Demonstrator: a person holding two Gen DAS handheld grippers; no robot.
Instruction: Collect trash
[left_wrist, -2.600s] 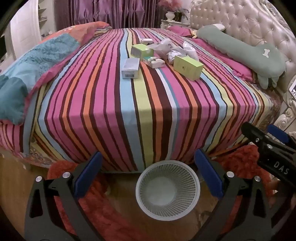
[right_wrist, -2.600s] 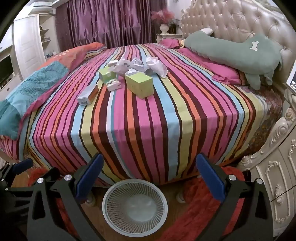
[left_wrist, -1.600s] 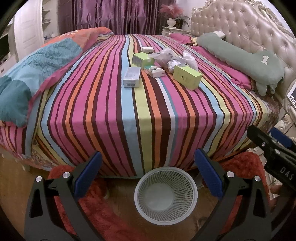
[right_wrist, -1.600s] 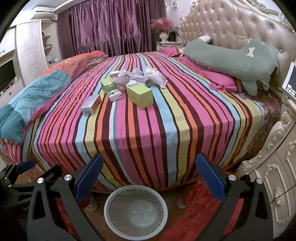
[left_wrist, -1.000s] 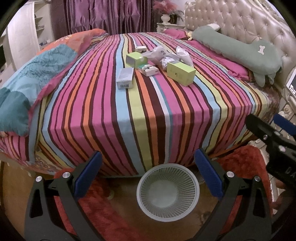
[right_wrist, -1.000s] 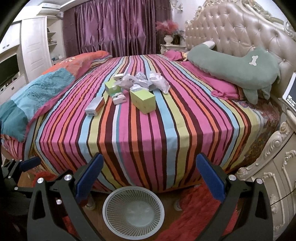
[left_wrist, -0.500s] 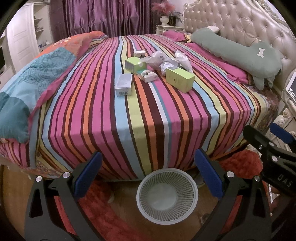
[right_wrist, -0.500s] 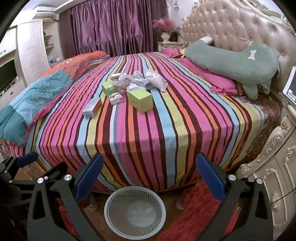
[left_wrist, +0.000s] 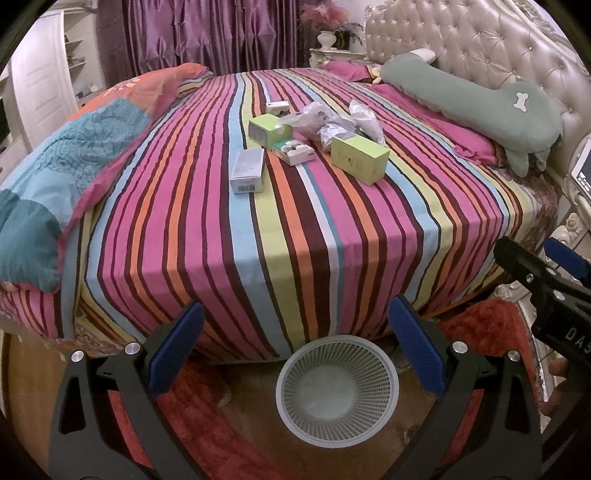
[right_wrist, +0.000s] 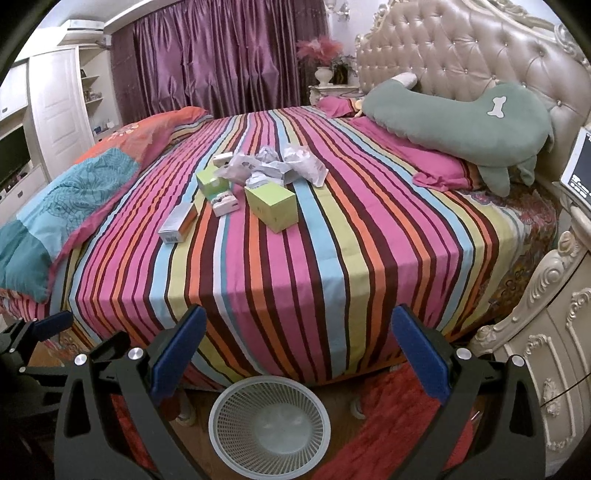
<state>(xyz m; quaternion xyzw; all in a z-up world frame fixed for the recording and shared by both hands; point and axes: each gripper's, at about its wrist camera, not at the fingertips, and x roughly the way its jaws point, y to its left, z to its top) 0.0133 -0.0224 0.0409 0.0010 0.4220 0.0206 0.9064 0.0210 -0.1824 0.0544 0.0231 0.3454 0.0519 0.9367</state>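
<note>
Left gripper (left_wrist: 295, 343) spread wide, nothing between its blue pads. Right gripper (right_wrist: 299, 343) likewise spread wide and empty. White mesh basket (left_wrist: 337, 387) sits on the floor just below and ahead of both, between the fingers in each wrist view, at the foot of the striped bed (left_wrist: 295, 229). Trash lies well ahead, up on the bed: green box (right_wrist: 272, 207) nearest the right gripper, white-grey box (left_wrist: 248, 170) ahead-left, small open white box (left_wrist: 295, 152), second green box (left_wrist: 269, 130), crumpled wrappers (right_wrist: 273, 166) beyond them. Green pillow (right_wrist: 461, 125) far ahead-right by the headboard.
</note>
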